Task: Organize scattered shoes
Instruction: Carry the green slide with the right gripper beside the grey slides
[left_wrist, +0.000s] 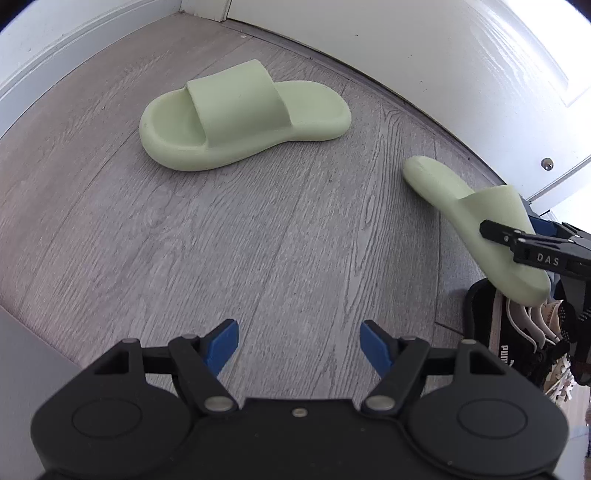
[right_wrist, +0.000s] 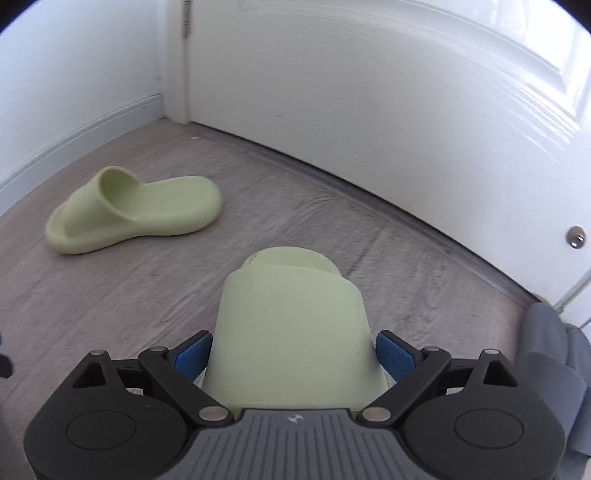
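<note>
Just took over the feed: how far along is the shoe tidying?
Nothing looks placed yet. In hand: the right gripper is shut on one green slide, tilted with its front end toward the floor. Left: the other slide lies alone near the door, the left gripper open and empty. A sneaker sits at the right edge.

Grey wood-grain plank floor (left_wrist: 258, 240), running up to a white door (left_wrist: 424, 55) ahead and a white baseboard (left_wrist: 55, 55) off to the left of the left gripper (left_wrist: 298, 341). One pale green slide (left_wrist: 240, 114) flat on the planks ahead of that gripper, sole down, well apart from it, lying crosswise near the door's threshold. Low to its right, a black sneaker (left_wrist: 509, 332) with pale laces at the floor's edge.
</note>
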